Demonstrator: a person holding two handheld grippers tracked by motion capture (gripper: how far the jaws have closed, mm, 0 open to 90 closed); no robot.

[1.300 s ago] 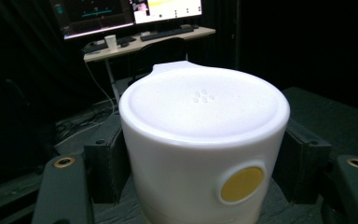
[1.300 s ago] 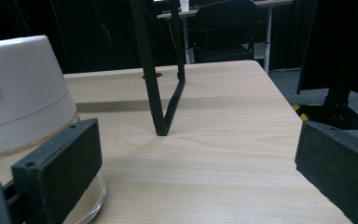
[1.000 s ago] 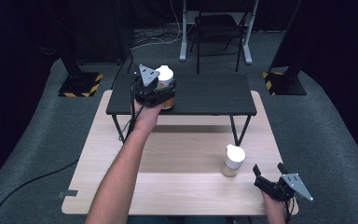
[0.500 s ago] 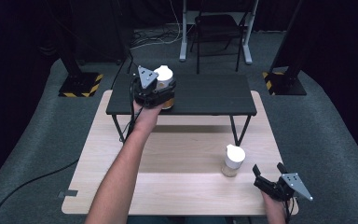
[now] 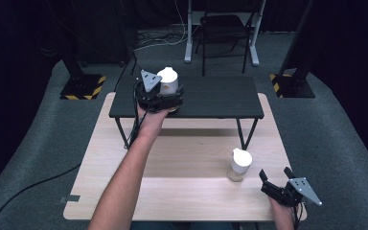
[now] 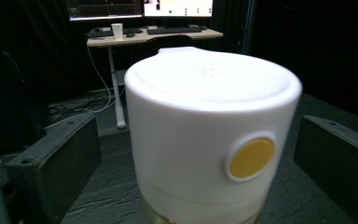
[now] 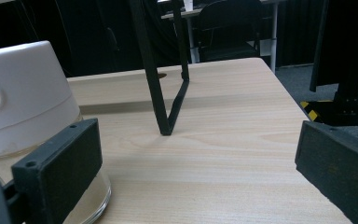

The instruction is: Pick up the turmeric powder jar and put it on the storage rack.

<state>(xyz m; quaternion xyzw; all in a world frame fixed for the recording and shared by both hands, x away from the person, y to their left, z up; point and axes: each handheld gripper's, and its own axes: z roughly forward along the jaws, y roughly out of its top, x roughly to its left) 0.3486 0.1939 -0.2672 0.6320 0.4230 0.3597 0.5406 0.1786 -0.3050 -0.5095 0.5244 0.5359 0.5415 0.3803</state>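
- Two white-lidded jars on show, and honestly almost nothing differs from the frame half a second back.
- The left gripper (image 5: 165, 98) is still parked on the black raised shelf (image 5: 211, 98) around 11 o'clock in the high view, its jaws spread on either side of the far jar (image 5: 168, 81) with a gap each side, so not squeezing it.
- Close up, that jar's lid (image 6: 212, 135) has a yellow dot (image 6: 251, 157) facing the camera.
- The right gripper (image 5: 279, 181) hasn't budged either: down at 5 o'clock on the wooden table (image 5: 172, 187), jaws wide apart, holding nothing.
- The near jar (image 5: 240, 164) sits just beside it at its 10 o'clock, apart from the jaws.
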